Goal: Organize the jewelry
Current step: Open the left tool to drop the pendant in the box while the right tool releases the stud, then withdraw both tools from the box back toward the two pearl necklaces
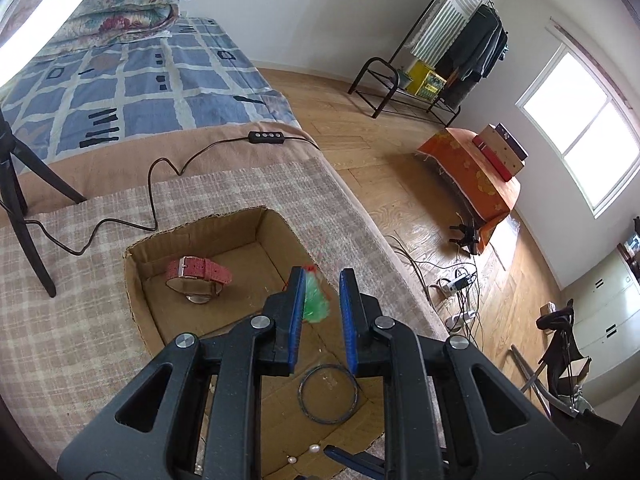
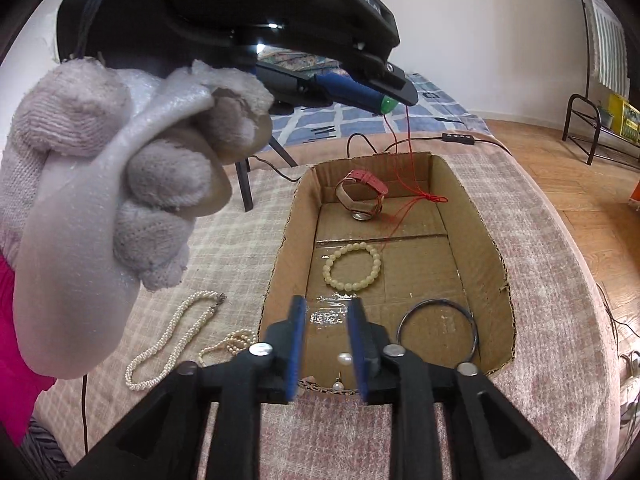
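Note:
An open cardboard box (image 2: 484, 216) sits on the checked bed cover. Inside lie a red-strapped watch (image 1: 198, 276) (image 2: 362, 196), a cream bead bracelet (image 2: 352, 266), a dark bangle (image 1: 328, 394) (image 2: 438, 330) and pearl earrings (image 2: 344, 359). My left gripper (image 1: 322, 296) is above the box with its jaws apart; a green pendant (image 1: 316, 300) (image 2: 387, 105) clings to its left finger, and its red cord (image 2: 412, 184) hangs into the box. My right gripper (image 2: 326, 340) is open and empty over the box's near end.
Two pearl necklaces (image 2: 172, 340) lie on the cover left of the box. A black tripod (image 1: 24, 208) and cable with a switch (image 1: 266, 137) sit beyond it. The bed edge drops to a wooden floor (image 1: 400, 184) on the right.

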`<state>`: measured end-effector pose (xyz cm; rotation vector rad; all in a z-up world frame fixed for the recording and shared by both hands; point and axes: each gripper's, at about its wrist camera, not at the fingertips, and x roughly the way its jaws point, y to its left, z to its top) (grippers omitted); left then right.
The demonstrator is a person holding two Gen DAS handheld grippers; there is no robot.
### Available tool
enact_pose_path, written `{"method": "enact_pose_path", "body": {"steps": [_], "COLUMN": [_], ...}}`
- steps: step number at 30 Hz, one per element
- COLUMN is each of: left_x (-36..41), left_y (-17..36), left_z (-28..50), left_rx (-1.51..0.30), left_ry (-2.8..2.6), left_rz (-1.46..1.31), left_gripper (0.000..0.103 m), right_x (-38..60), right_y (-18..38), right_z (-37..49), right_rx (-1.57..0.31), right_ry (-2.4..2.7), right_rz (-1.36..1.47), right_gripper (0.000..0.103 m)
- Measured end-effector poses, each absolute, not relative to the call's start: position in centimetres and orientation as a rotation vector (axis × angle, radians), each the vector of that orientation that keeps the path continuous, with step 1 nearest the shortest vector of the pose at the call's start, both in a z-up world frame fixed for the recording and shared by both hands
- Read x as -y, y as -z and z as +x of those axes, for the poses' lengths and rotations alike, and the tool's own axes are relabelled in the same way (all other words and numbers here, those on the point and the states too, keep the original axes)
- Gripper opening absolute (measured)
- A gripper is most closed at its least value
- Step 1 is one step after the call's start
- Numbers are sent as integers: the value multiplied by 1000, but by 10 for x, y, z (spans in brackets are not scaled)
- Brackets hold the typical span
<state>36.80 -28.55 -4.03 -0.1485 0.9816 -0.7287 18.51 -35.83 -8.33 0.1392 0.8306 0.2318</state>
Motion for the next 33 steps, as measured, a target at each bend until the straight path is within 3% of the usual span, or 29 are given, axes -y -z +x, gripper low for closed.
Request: {"method": "enact_pose_path", "body": {"steps": [2,4,5,6,15,19,23,33], "left_x": [283,279,277,275,258,247,231,170], "left_y": [38,35,34,33,14,2,-10,-37], "left_z": [366,364,364,364,347,336,325,294], "left_rx": [-972,-961,-962,-964,-929,-910,-881,-836], "left_ry": [719,711,708,706,689,676,650,597], "left_rz": [-141,-143,-143,-145,-112,-93,-80,-93], "left_gripper": [47,50,50,50,59,61,73,73], "right_x": [359,359,360,360,361,359,360,362], "right_y": [83,83,83,82,71,66,61,43], "right_z": [184,184,183,181,171,166,159,141], "right_rx": [-829,-829,-825,-817,-777,-763,-751,-699], "right_ry": [-229,-215,-208,-202,-161,-158,-159,-175], "right_rz": [140,137,140,145,139,125,117,153], "right_gripper": [31,46,61,70,100,102,102,102]}}
